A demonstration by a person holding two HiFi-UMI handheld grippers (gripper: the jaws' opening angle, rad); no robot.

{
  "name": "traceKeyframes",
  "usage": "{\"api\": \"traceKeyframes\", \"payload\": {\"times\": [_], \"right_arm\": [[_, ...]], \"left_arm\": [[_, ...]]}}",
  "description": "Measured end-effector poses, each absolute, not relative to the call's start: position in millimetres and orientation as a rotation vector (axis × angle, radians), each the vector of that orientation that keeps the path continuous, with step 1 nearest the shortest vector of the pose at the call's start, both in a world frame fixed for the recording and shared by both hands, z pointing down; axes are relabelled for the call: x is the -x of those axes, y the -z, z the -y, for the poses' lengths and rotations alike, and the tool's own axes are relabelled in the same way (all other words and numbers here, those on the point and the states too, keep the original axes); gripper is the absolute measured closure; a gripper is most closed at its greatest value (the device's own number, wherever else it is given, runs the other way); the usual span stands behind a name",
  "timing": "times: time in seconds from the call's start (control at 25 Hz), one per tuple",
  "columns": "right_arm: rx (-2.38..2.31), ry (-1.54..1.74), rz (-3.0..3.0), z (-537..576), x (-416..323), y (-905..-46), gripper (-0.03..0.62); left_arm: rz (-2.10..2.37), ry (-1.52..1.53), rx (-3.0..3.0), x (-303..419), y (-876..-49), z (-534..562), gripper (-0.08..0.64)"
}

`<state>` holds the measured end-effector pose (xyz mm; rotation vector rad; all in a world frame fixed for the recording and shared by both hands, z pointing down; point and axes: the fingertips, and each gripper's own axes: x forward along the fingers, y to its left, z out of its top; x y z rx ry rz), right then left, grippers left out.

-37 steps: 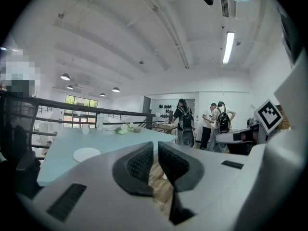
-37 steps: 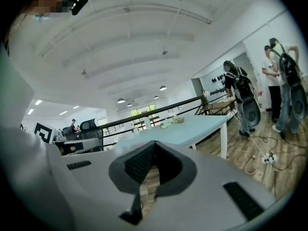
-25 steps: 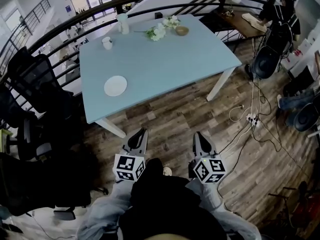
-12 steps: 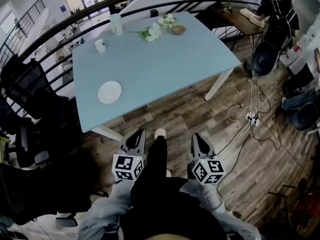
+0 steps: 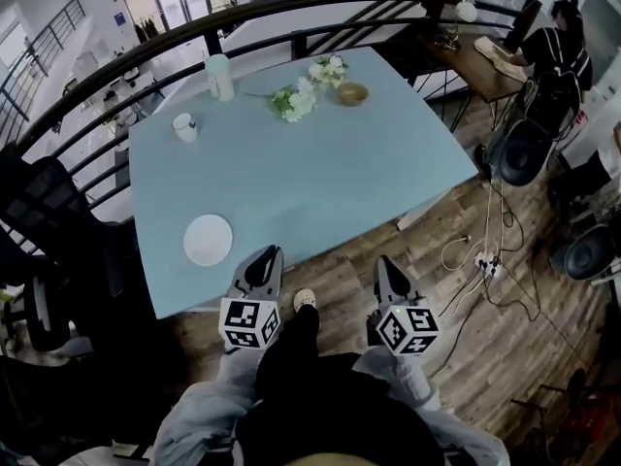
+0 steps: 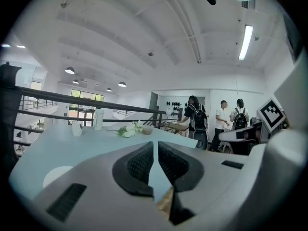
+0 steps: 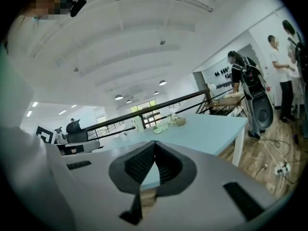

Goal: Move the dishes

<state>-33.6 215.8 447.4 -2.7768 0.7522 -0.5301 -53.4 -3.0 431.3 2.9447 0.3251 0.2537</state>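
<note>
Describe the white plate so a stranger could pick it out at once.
Find the light blue table by the dark railing. The plate lies alone near its front left corner in the head view. It is the only flat white disc; cup, flowers and bowl stand toward the far edge.

White flowers (image 5: 296,101) lie on the light-blue table (image 5: 330,178) near its far edge — a dark railing (image 5: 291,2) curves behind. Black office chairs (image 5: 53,216) stand left; cables (image 5: 490,250) trail across the wooden floor (image 5: 505,348).
</note>
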Motion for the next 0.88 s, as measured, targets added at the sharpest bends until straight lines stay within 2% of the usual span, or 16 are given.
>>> {"api": "traceKeyframes", "payload": {"times": [0.28,0.52,0.56,0.64,0.68,0.88], "right_arm": [[2.736,0.529,-0.799,-170.2,-56.1,-440.3,0.584],[2.685,0.596,-0.890,-140.9,-99.5,-445.9,0.584],[2.642,0.601,-0.908,-133.9,-104.7,-445.2,0.568],[2.555,0.612,-0.955,-117.3,-113.7,-443.9,0.400],[2.519,0.618,-0.984,-108.5,-116.9,-444.1,0.371],[2.317,0.693,-1.127,-68.2,-130.0,-454.5,0.359]], "left_arm": [[-0.267,-0.211,-2.917,-31.3,-427.8,51.5,0.517],[-0.132,-0.206,-2.887,-49.4,-442.5,92.4,0.517],[-0.098,-0.210,-2.879,-48.0,-445.0,100.6,0.517],[-0.038,-0.211,-2.871,-41.4,-448.2,114.1,0.517],[-0.011,-0.209,-2.871,-36.4,-449.3,119.8,0.517],[0.199,-0.223,-2.853,-11.0,-458.0,149.4,0.517]]}}
